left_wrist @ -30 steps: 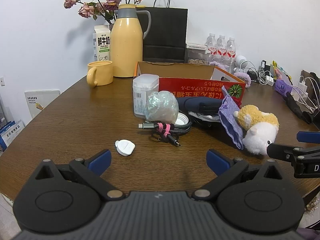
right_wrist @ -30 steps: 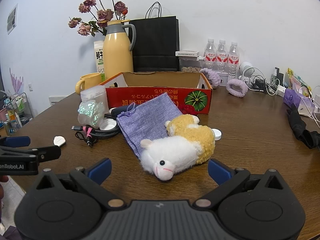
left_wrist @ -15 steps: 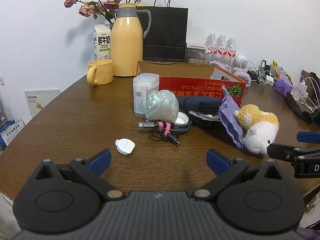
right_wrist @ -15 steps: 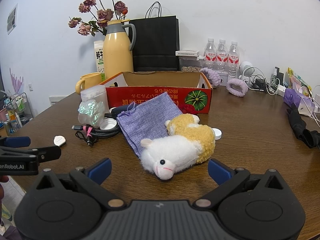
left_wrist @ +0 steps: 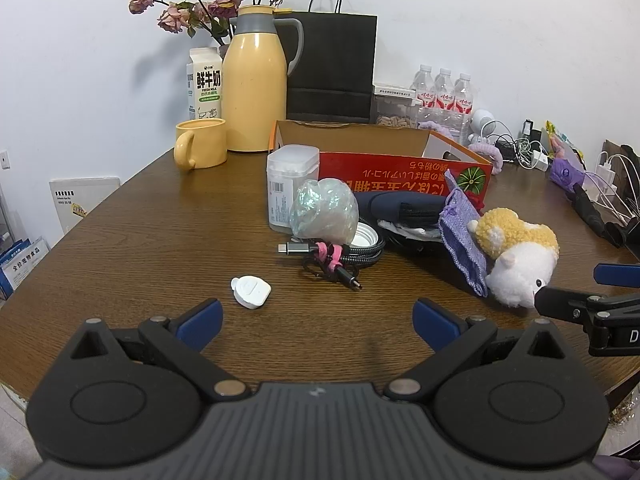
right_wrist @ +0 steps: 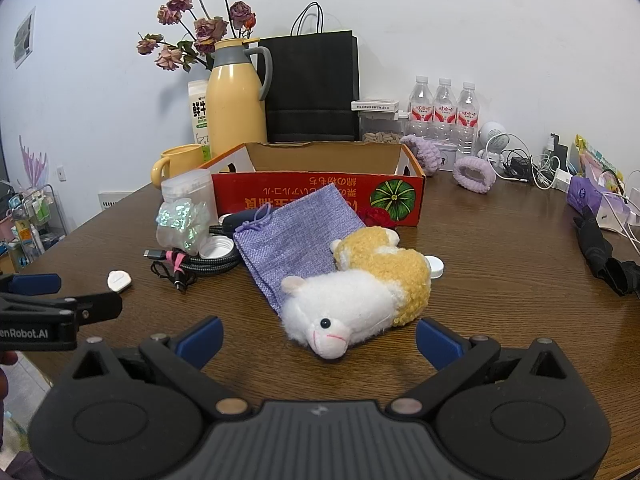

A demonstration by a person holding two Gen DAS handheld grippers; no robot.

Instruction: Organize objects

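Left gripper (left_wrist: 316, 320): spread wide, grasping nothing, hovering low over the near edge of the wooden table (left_wrist: 160, 240). Right gripper (right_wrist: 318, 338): likewise released and empty, blue-tipped fingers (right_wrist: 200, 338) apart, just short of the plush sheep (right_wrist: 360, 294).

Plush sheep: lying on its side near the front of the table, long axis running diagonally from the yellow back end, far and right, to the white head, near and left; snout pointing toward the right gripper. Rear half resting against the purple drawstring pouch (right_wrist: 292, 240), which lies flat with its tied mouth pointing left and toward the box.

Red cardboard box (right_wrist: 320, 196): open-topped, upright, long side facing forward, directly behind pouch and sheep. To the left, a tight cluster: clear plastic jar (left_wrist: 290, 184), crumpled iridescent wrap (left_wrist: 324, 210), coiled black cable with pink tie (left_wrist: 336, 254), dark zip case (left_wrist: 404, 208). Small white clip-like piece (left_wrist: 251, 291) alone, apart from the cluster, just ahead of the left fingers.

Open tabletop: a broad bare stretch left of the cluster, another right of the sheep up to a black folded item (right_wrist: 600, 256) near the right edge. Back edge crowded with yellow jug (left_wrist: 254, 88), mug (left_wrist: 200, 143), milk carton (left_wrist: 204, 80), black bag (left_wrist: 334, 68), water bottles (right_wrist: 444, 112).
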